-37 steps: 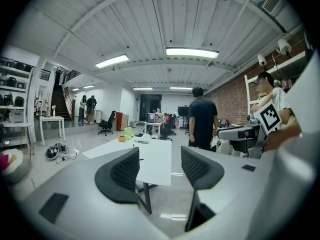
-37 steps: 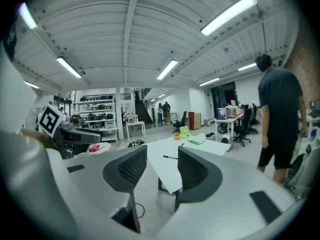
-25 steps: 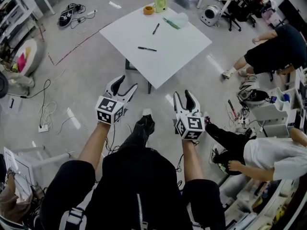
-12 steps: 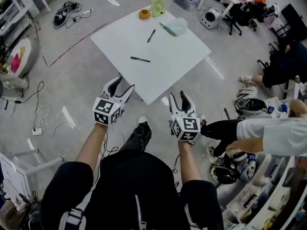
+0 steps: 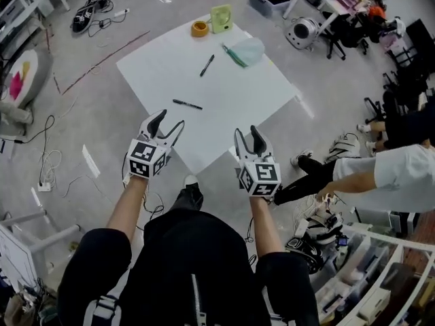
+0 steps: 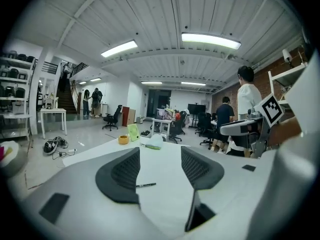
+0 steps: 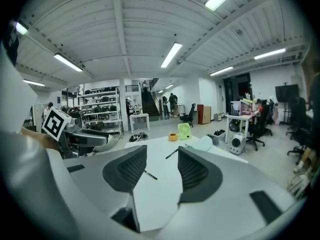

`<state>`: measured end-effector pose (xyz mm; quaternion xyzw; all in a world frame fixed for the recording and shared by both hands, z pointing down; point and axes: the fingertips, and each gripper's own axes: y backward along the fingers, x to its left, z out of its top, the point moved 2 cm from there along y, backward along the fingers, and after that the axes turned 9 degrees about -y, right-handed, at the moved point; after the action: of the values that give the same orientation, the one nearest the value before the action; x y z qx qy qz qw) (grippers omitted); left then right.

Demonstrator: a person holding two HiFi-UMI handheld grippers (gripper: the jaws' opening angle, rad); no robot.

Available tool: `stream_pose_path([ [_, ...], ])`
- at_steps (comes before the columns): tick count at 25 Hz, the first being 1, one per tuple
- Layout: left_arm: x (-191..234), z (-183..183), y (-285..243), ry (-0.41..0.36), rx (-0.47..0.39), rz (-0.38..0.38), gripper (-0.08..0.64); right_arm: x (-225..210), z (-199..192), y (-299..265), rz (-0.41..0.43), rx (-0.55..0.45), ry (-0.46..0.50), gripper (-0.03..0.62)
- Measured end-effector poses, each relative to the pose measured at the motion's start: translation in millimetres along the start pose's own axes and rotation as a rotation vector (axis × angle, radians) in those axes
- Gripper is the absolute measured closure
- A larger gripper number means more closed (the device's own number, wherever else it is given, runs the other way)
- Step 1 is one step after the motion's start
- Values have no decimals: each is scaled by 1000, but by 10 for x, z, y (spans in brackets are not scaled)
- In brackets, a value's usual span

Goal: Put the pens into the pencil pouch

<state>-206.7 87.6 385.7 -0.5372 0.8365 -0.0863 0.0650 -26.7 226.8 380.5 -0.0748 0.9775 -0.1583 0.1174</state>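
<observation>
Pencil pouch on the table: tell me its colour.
The pencil pouch is pale blue-green with a darker green edge, seen best in the head view.

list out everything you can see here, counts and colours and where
table: one, white, centre of the grey floor
pens: two, black, lying apart on the table; the second is nearer the pouch
pencil pouch: one, pale blue with a green edge, far side of the table
tape roll: one, orange-yellow, far table corner
small fan: one, pale green, beside the tape roll
bystander: one, white top, black trousers, right edge
left gripper: one, white with black pads, jaws apart, empty, left of the table's near corner
right gripper: one, same colours, jaws apart, empty, right of that corner
</observation>
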Motion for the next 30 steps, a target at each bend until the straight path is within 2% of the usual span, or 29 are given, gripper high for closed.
stream_pose_path([
  [15, 308, 253, -743, -21, 14, 58, 295, -615, 457, -870, 72, -3, 15, 405],
  [22, 469, 218, -1184, -24, 61, 135, 295, -986, 662, -1434, 158, 20, 37, 403],
  [30, 666, 252, -1778, 14, 89, 251, 295, -1373, 957, -2260, 291, 84, 83, 405],
])
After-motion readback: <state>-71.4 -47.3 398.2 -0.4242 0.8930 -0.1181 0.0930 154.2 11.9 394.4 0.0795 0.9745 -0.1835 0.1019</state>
